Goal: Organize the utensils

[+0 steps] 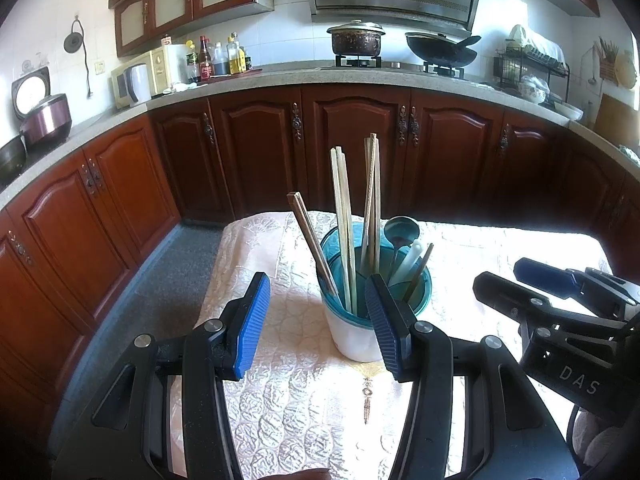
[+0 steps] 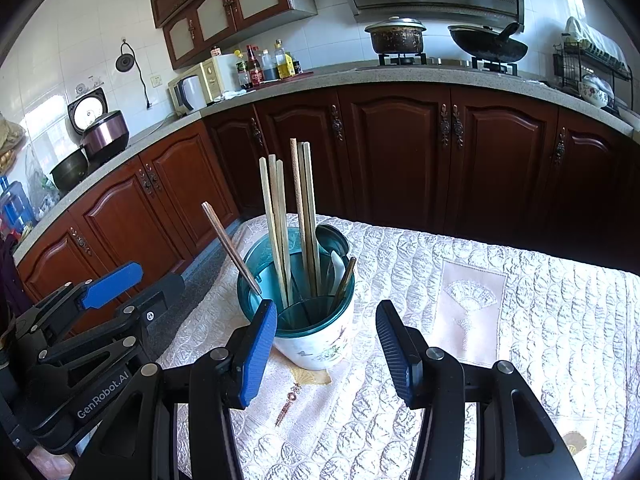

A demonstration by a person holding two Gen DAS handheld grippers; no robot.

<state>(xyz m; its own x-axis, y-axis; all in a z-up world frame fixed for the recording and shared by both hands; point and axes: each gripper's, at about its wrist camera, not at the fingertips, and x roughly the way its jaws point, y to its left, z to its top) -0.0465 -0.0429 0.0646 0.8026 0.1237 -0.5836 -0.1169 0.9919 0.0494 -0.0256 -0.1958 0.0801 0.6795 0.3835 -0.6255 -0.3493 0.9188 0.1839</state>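
The quilted table cover point(image 2: 520, 280) spreads under both my claws. One utensil holder point(image 2: 316, 344) stands just ahead of my left gripper point(image 1: 318, 316) and right gripper point(image 2: 326, 338), both released and empty. Inside it I count about seven chopsticks point(image 2: 276, 216), one ladle point(image 2: 332, 240), and one white utensil point(image 2: 338, 264).

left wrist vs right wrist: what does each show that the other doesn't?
Only left wrist: the cutting board leaning at the counter's far right, and the right tool from the side.

Only right wrist: the blue water jug at the far left, the fan motif on the tablecloth, and the left tool from the side.

Both: the utensil holder with chopsticks and ladle, the pot and the wok.
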